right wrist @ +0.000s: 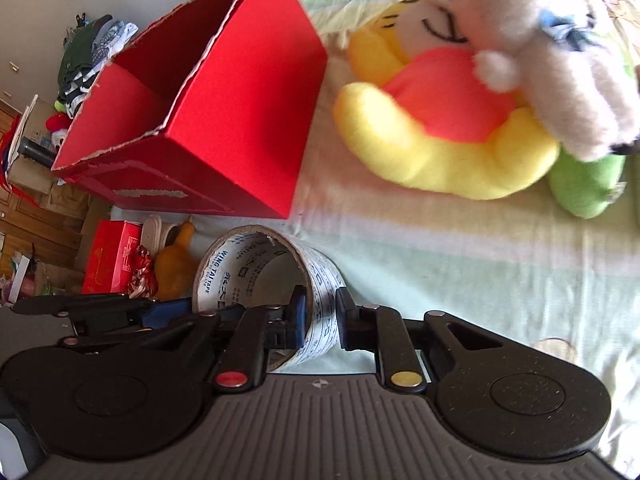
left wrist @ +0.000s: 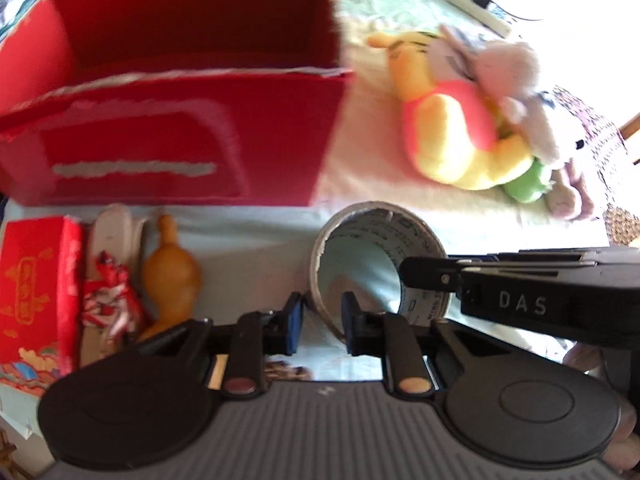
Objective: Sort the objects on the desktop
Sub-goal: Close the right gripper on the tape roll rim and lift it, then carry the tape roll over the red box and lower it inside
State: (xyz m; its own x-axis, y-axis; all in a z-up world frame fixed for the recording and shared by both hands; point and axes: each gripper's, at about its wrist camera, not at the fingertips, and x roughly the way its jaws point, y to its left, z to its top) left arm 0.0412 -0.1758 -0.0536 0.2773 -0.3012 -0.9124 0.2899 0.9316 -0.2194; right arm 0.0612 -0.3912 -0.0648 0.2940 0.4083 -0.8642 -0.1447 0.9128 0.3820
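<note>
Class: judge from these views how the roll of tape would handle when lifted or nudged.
The roll of tape lies tilted on its curved rim, so it would probably roll. It is a thin-walled ring, likely light. Its glossy printed band may be slippery.

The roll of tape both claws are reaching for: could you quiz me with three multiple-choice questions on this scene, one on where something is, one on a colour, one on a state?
1. Where is the tape roll?
A. in front of the open box
B. inside the box
C. on the plush toys

2. What colour is the open box?
A. blue
B. red
C. green

3. How is the tape roll held?
A. lying untouched
B. by one gripper only
C. both grippers pinch its wall

Answers:
1 A, it sits on the cloth before the box.
2 B, every wall is red.
3 C, the left gripper and the right gripper each have one finger inside and one outside the ring.
</note>
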